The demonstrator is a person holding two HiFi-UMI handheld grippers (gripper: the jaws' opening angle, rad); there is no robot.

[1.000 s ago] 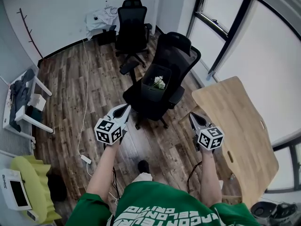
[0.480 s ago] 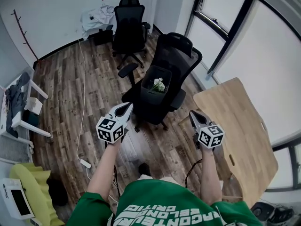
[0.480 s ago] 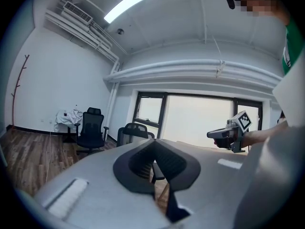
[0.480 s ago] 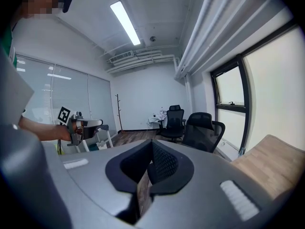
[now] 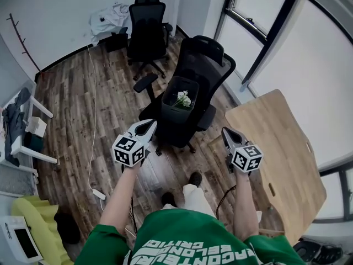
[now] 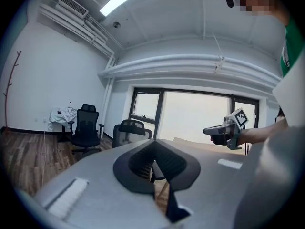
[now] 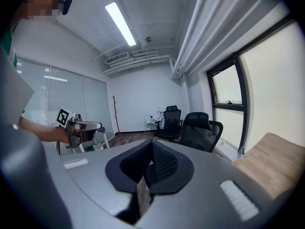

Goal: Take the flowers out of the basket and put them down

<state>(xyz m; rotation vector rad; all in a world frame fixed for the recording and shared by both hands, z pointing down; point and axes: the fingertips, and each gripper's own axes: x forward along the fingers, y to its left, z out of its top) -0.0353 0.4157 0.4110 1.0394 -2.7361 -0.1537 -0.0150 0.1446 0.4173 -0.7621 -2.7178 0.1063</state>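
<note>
A dark basket [image 5: 177,88] stands on the seat of a black office chair [image 5: 193,79] in the head view. White flowers [image 5: 183,99] with green stems stick up inside it. My left gripper [image 5: 148,126] is held in the air short of the chair, to its lower left, jaws shut and empty. My right gripper [image 5: 225,133] hangs to the chair's lower right, also shut on nothing. In the left gripper view the pads meet [image 6: 155,165], with the right gripper [image 6: 223,130] across from them. The right gripper view shows closed pads [image 7: 151,170] and the left gripper [image 7: 82,126].
A second black chair [image 5: 145,22] stands at the back by a heap of white cloth [image 5: 108,17]. A light wooden table [image 5: 281,148] is close on the right. A white cable [image 5: 94,120] runs over the plank floor. A white rack [image 5: 23,127] stands at the left.
The person has stepped forward, one foot now showing ahead. The chair with the basket sits a little higher in the view. Both grippers stay shut and level.
</note>
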